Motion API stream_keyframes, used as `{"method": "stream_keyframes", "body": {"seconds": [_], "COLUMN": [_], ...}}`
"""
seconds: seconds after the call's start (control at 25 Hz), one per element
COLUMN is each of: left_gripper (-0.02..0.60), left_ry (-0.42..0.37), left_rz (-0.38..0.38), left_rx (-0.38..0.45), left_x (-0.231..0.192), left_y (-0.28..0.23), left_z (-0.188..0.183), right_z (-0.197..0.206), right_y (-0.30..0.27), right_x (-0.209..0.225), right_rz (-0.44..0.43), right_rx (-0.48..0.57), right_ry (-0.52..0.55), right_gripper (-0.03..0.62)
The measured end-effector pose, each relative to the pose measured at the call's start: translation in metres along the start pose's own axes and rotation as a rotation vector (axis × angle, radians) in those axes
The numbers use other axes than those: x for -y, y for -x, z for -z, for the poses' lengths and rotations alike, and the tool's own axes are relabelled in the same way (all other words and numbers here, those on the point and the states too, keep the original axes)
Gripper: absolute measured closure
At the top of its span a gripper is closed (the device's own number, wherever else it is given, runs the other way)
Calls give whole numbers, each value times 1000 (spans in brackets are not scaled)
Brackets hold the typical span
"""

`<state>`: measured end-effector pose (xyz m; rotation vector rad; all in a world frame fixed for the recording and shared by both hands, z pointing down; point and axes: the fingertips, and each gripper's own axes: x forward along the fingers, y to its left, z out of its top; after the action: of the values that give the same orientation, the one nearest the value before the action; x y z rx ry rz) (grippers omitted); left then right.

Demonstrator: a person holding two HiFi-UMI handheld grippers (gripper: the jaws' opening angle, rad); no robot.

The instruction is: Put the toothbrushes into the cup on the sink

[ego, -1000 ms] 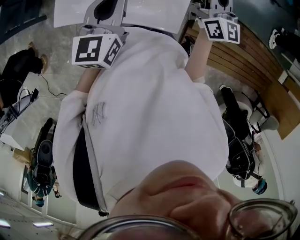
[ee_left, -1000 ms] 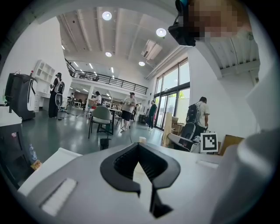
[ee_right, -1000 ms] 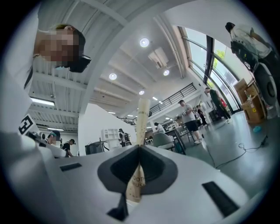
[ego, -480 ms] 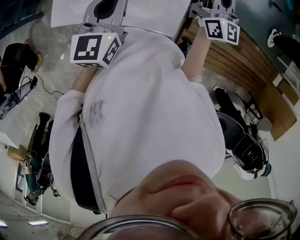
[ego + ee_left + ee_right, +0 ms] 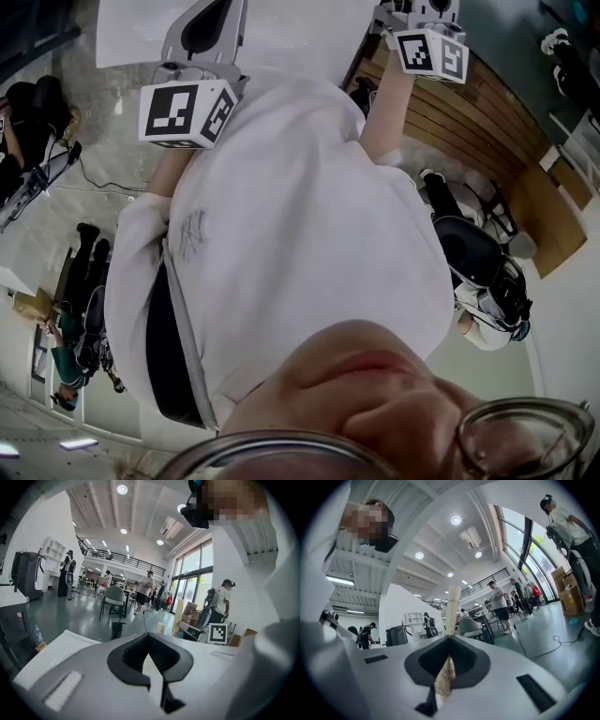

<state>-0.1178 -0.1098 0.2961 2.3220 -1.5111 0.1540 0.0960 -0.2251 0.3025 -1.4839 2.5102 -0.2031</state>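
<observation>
Right tongs (image 5: 449, 638) clamp a wrapped toothbrush (image 5: 453, 606) — print reads "OOT", "RUSH".

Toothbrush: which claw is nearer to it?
Right. The right claw is shut on the toothbrush; the left claw is across the person's torso, apart from it.

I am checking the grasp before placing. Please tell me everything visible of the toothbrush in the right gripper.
The toothbrush is a slim, pale cream stick, matte like paper or bamboo, with faint specks above and small dark print lower down. No bristles show. The right gripper is shut on it partway along; it stands along the jaws, leaning slightly, one end beyond the tips. Nothing else touches it.
</observation>
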Motion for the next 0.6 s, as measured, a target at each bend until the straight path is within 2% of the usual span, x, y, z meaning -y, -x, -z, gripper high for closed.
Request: {"method": "stream_keyframes", "body": {"seconds": [0.36, 0.6], "left_gripper": [576, 576], "left_ry": [9, 6], "left_rz": [-55, -63], "left_rx": [-35, -46], "left_x": [-17, -18], "left_y": [-3, -7], "left_z": [-1, -1], "right_z": [24, 49], "right_y": [-23, -25], "right_x": [4, 12], "right_rz": [-17, -15], "right_rx": [-48, -112], "right_ry": [39, 70], "right_gripper": [582, 582]}}
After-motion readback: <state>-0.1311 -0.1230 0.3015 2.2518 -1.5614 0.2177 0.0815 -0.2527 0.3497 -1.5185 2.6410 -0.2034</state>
